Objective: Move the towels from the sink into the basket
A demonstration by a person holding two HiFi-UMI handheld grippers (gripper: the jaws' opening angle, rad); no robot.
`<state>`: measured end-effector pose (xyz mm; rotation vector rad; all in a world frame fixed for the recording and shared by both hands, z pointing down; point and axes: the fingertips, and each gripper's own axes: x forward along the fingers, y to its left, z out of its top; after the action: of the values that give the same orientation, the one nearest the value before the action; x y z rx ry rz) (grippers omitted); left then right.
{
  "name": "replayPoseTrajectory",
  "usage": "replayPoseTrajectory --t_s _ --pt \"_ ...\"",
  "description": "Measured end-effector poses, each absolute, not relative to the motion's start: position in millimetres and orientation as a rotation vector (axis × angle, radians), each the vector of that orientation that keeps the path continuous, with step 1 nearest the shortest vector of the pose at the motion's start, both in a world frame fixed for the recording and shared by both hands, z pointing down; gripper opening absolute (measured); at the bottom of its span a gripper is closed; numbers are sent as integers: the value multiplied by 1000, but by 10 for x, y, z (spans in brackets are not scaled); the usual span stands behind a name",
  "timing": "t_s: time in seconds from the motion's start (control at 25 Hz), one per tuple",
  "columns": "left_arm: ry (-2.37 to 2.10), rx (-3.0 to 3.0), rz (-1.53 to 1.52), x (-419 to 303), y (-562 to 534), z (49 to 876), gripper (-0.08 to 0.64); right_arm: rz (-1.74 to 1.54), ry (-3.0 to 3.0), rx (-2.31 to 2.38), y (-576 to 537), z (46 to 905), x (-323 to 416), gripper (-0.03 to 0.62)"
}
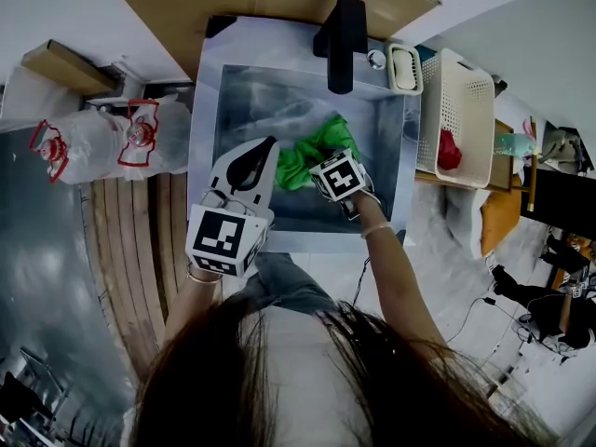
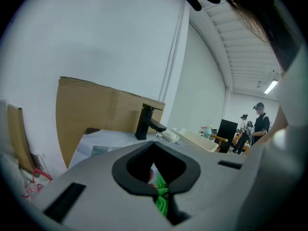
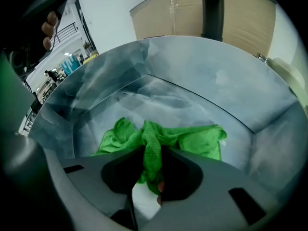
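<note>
Right gripper (image 3: 151,146) jaws are clamping down on a bunched-up ridge of the green towel (image 3: 192,141). You can see the fold running straight in between them in the right gripper view, and the rest of the cloth is spreading out on the floor of the sink (image 1: 391,156). So the towel is sitting in the sink, over toward the right half of the basin, and the gripper is pointing steeply down into it.

Left gripper (image 2: 154,146) jaws are resting together at the tips with nothing between them. A bit of green is peeking through the gap behind the tips, but that's just the towel lying beyond it. In the head view this gripper is hanging over the left part of the basin, just beside the towel, though I can't tell if it's touching it.

The black faucet (image 1: 341,40) is sticking out over the back edge of the sink. The white basket (image 1: 466,91) is standing just to the right of the sink with something red (image 1: 448,150) lying inside. It's too small for me to call what it is. A small white soap dish (image 1: 404,68) is sitting at the back right corner between sink and basket, and a cardboard sheet (image 2: 86,114) is leaning against the wall behind everything.
</note>
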<state>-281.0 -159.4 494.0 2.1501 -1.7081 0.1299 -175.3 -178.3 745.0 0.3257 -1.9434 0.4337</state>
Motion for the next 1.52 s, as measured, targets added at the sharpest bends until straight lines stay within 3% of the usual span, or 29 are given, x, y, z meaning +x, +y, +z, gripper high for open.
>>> replayPoseTrajectory --t_s 0.2,1.52 --pt "-1720 2155 137 -2813 -1522 4900 3 445 -1958 338 -1778 7397 -1763 92" --pt "-1834 2262 109 -2341 -745 4085 3 558 -2443 733 -1465 5316 -1453 92"
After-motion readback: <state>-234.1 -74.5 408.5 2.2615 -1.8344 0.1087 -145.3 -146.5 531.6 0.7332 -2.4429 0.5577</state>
